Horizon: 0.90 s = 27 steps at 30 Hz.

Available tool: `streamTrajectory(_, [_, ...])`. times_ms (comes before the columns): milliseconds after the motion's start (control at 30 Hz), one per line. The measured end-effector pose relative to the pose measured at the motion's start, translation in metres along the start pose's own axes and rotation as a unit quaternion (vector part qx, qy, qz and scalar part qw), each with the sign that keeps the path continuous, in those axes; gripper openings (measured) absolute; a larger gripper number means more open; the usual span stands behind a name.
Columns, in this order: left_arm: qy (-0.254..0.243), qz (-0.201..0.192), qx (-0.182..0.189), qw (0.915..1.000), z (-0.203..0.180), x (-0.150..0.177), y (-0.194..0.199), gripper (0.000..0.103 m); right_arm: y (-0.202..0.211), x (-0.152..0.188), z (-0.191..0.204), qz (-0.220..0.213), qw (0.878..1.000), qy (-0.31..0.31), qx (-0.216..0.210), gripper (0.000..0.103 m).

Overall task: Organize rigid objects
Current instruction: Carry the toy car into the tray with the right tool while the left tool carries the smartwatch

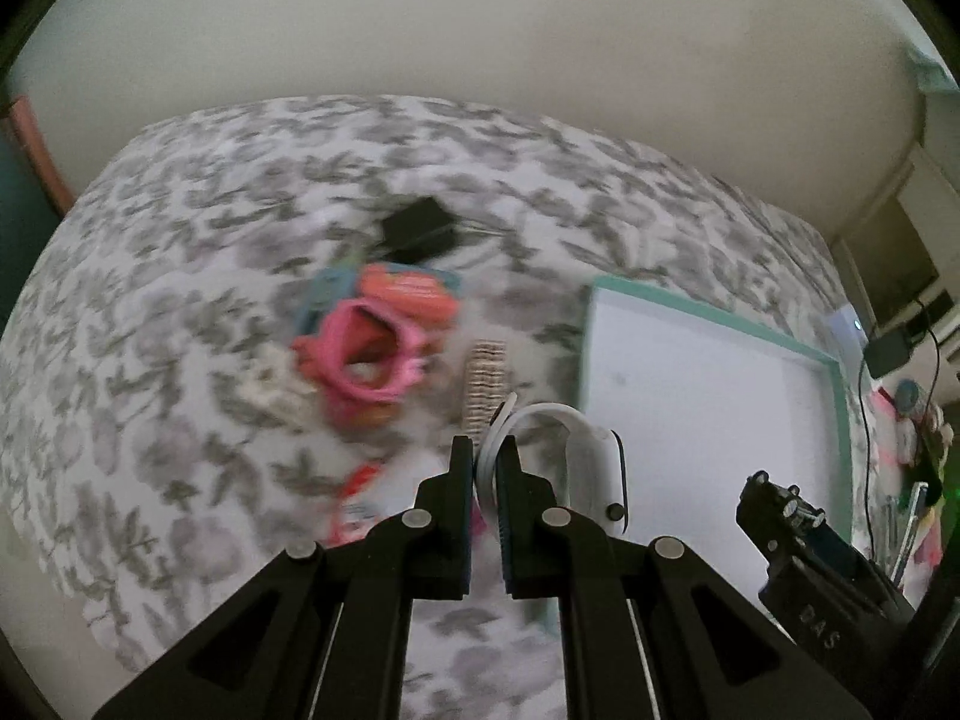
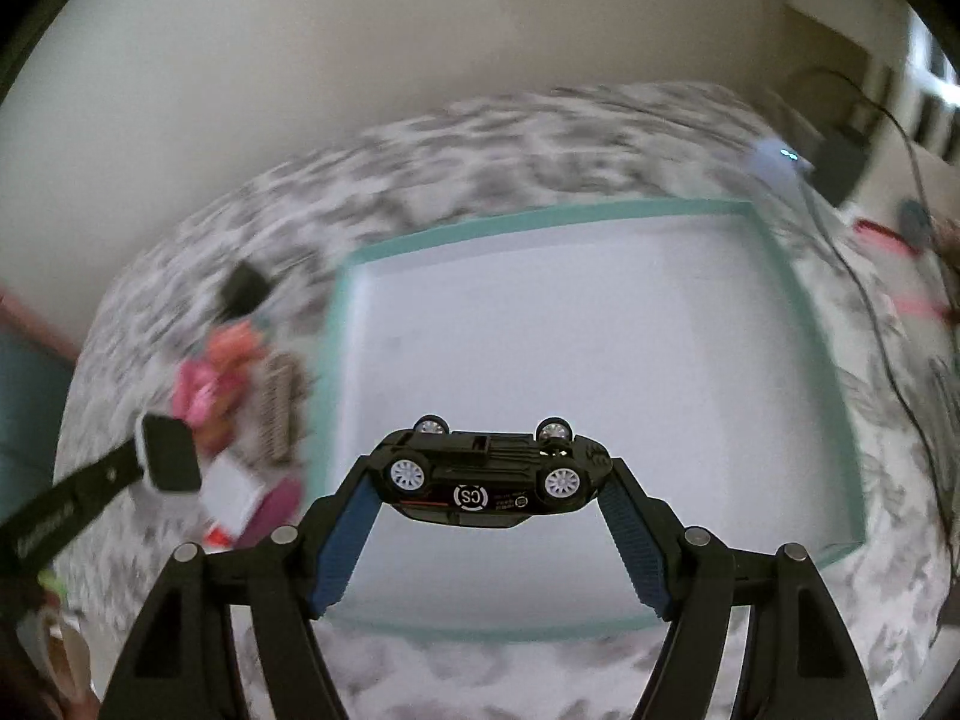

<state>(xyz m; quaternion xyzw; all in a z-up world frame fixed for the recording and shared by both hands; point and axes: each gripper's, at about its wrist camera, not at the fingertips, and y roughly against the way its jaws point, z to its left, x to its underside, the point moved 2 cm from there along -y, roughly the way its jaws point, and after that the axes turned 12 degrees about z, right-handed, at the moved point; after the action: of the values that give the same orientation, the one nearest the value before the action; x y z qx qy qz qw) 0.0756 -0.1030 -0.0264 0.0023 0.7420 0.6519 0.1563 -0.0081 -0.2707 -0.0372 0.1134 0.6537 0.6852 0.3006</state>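
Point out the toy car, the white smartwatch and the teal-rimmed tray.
toy car (image 2: 489,477): right wrist view, on its black underside, between the wheels.
white smartwatch (image 1: 591,450): left wrist view, on the white strap near the watch body.
teal-rimmed tray (image 2: 540,217): right wrist view, on the far teal rim.

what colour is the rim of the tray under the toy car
Teal, or mint green, around a white inside; the tray shows best in the right wrist view.

Motion blur smears the pink toy (image 1: 366,360) and pile beside it (right view likewise).
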Motion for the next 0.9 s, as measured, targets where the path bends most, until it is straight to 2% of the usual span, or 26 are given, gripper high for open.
streamTrajectory(267, [-0.054,0.012,-0.005,0.9984,-0.062,-0.015,-0.025,0.007,-0.004,-0.026,-0.052,-0.008,0.997,-0.067,0.040,0.076])
streamTrajectory(467, [-0.085,0.019,-0.007,0.9962,-0.094,-0.023,-0.044,0.008,-0.004,-0.039,-0.083,-0.015,0.992,-0.105,0.075,0.076])
streamTrajectory(767, [-0.106,0.033,-0.018,0.9936,-0.124,-0.031,-0.073,0.009,-0.014,-0.053,-0.092,-0.018,0.990,-0.102,0.101,0.076])
streamTrajectory(900, [-0.112,0.036,-0.021,0.9928,-0.130,-0.030,-0.078,0.009,-0.017,-0.054,-0.091,-0.016,0.990,-0.099,0.099,0.076])
